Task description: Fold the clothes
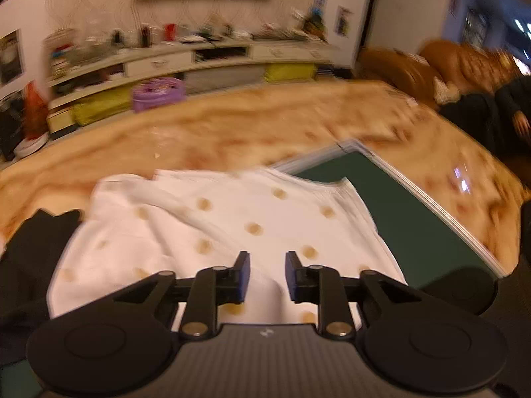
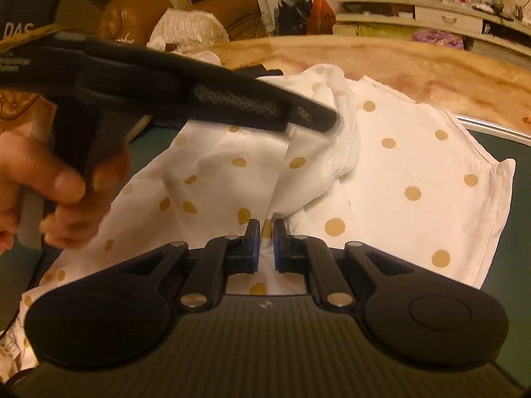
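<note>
Left gripper [image 1: 267,277]: fingers spread, nothing between, poised over garment [image 1: 212,232]. Right gripper [image 2: 265,245]: fingers pinching a raised fold of garment [image 2: 398,172]. White, gold-dotted, rumpled, spread ahead of both finger pairs on green mat [image 1: 415,225]. Hand [image 2: 49,189] left of right fingers.

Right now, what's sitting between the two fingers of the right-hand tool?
A pinched-up ridge of the white polka-dot garment runs between the fingers of the right gripper, which are closed on it. The right wrist view shows this.
</note>
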Demonstrator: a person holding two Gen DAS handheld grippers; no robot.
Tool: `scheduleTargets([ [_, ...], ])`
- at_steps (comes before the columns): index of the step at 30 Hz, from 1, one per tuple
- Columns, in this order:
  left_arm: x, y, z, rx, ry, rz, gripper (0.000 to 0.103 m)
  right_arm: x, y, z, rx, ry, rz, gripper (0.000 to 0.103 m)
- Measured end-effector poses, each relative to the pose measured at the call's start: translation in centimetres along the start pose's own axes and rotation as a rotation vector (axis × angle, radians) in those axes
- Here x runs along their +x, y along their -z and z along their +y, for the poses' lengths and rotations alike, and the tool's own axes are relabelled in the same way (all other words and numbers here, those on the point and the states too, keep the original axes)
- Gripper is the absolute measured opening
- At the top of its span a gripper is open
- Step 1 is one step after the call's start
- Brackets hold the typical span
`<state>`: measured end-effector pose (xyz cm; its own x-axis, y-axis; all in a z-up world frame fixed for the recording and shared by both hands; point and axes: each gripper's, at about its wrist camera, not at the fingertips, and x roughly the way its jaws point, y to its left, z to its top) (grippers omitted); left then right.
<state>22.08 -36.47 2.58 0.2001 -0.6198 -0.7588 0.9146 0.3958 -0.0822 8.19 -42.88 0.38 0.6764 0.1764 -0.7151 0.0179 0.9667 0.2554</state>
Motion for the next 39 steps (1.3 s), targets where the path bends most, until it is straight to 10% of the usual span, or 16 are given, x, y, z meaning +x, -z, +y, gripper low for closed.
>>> scheduleTargets([
  [6,1.9,1.0,-1.5,0.041,-0.125,0.065,0.031,0.0,0.6,1.5,-0.041,0.019,-0.011,0.033],
  [9,0.2,1.5,-0.4,-0.017,-0.145,0.002,0.003,0.0,0.7,1.5,-0.03,0.014,-0.015,0.033],
  [26,-5.7,8.7,7.2,-0.466,-0.175,-0.142,0.002,-2.0,-0.1,0.3,-0.026,0.006,-0.067,0.033],
  [39,-5.7,9.9,7.8,-0.472,-0.162,-0.171,0.002,2.6,-3.3,1.7,-0.122,-0.002,0.005,0.033],
])
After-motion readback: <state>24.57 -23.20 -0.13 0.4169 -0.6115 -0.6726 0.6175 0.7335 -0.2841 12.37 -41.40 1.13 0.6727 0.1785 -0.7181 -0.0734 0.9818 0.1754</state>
